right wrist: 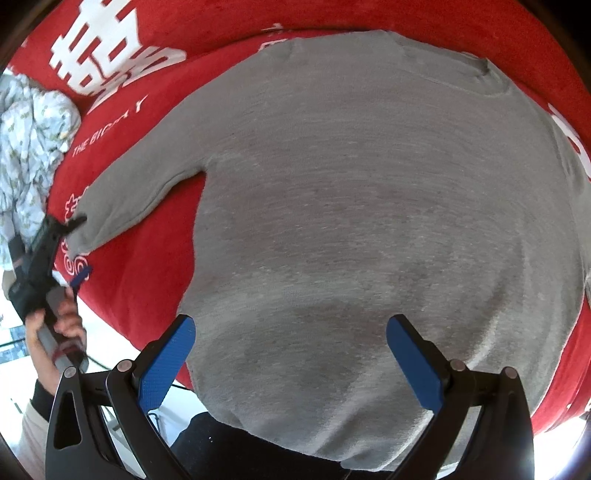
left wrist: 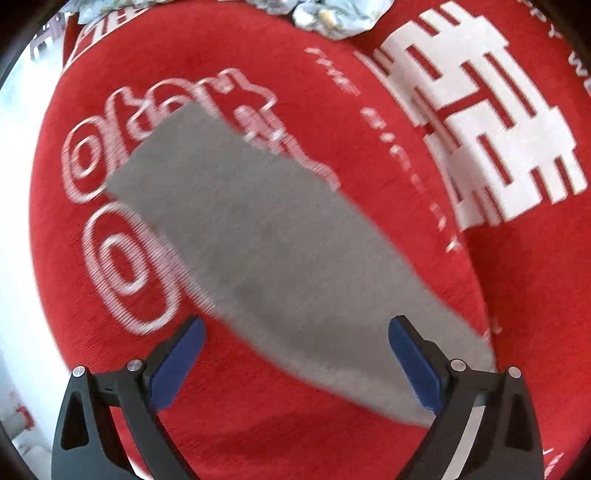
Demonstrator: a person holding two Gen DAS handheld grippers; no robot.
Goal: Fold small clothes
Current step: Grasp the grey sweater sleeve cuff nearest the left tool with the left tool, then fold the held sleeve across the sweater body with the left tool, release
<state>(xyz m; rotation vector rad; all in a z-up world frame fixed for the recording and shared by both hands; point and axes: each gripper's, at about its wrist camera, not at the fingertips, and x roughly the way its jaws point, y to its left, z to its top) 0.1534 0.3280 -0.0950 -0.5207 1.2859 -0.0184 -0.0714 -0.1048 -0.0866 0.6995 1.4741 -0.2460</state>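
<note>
A small grey sweater [right wrist: 369, 229] lies flat on a red cloth [right wrist: 147, 266], collar at the far side, hem hanging over the near edge. Its left sleeve [left wrist: 266, 251] stretches out to the left. My left gripper [left wrist: 295, 350] is open just above that sleeve, near the cuff end; it also shows in the right wrist view [right wrist: 75, 251], at the sleeve's tip. My right gripper [right wrist: 290, 350] is open and empty above the lower body of the sweater.
The red cloth [left wrist: 406, 206] carries white letters and patterns. A crumpled pale blue patterned garment [right wrist: 29, 147] lies at the far left, also in the left wrist view [left wrist: 332, 14]. The cloth's edge drops off to a bright floor at left.
</note>
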